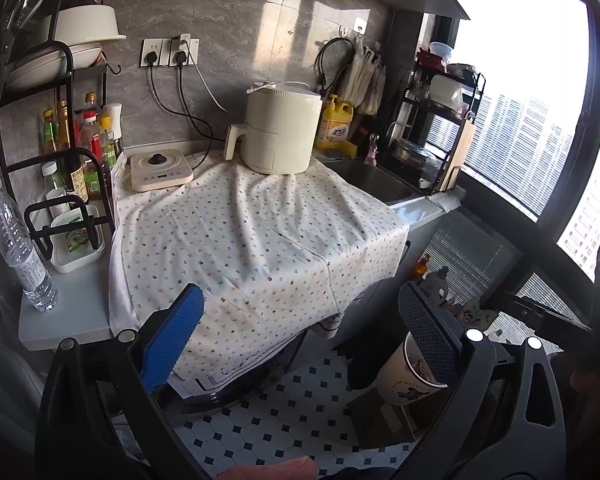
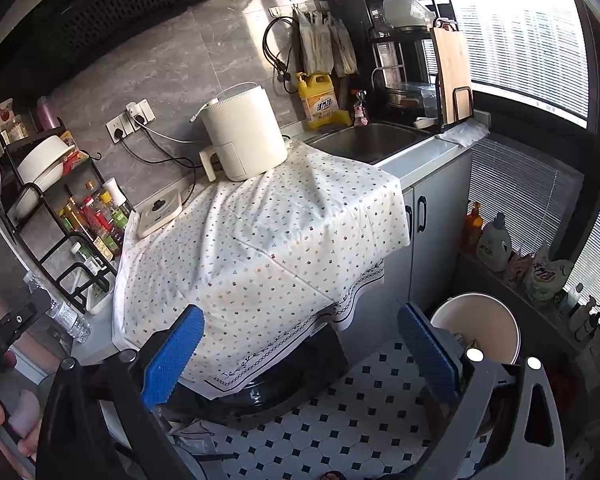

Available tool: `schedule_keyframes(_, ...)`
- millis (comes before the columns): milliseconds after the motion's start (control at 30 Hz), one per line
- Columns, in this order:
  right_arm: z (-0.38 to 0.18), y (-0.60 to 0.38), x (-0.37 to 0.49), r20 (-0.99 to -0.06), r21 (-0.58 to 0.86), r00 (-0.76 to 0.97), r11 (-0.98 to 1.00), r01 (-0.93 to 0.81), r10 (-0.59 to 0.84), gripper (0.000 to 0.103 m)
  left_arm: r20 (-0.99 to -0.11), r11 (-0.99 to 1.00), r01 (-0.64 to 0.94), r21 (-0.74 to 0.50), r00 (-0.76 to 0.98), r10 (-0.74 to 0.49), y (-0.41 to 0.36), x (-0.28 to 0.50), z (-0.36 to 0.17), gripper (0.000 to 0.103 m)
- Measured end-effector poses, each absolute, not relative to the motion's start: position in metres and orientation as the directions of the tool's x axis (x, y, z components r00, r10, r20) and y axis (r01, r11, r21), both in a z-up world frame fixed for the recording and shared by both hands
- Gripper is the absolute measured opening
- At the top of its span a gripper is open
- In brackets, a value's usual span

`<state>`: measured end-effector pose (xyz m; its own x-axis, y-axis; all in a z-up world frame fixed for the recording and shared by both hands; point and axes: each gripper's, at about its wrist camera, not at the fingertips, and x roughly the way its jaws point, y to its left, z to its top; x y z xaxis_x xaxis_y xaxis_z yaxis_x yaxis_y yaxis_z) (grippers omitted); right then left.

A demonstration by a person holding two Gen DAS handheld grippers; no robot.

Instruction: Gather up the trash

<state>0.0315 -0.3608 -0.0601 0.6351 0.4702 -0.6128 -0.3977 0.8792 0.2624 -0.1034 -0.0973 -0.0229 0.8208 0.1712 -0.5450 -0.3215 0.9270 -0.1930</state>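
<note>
My left gripper (image 1: 304,340) is open and empty, held in front of the counter covered by a dotted cloth (image 1: 252,236). My right gripper (image 2: 300,352) is open and empty too, facing the same cloth (image 2: 260,248). A cream trash bin (image 2: 480,324) stands on the tiled floor at the right, below the counter, just behind the right finger (image 2: 428,352). In the left wrist view the bin (image 1: 404,376) shows behind the right finger (image 1: 432,336), with scraps inside. A clear plastic water bottle (image 1: 16,244) stands at the counter's left edge; it also shows in the right wrist view (image 2: 64,316).
A cream air fryer (image 1: 280,128) and a small induction cooker (image 1: 160,170) stand at the back of the cloth. A rack of sauce bottles (image 1: 80,144) is at the left. A sink (image 2: 368,140), yellow detergent jug (image 2: 320,100) and cutting board (image 2: 454,72) are at the right. Bottles and bags (image 2: 500,244) line the window ledge.
</note>
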Motion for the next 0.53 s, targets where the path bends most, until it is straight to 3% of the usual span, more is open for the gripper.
schedule_keyframes(533,-0.072,-0.380,0.026,-0.639,0.247,0.643,0.905,-0.348,0.421,0.095,-0.542,0.937,-0.286,-0.198,0.829,0.139,-0.101,-0.092,-0.028,0.097)
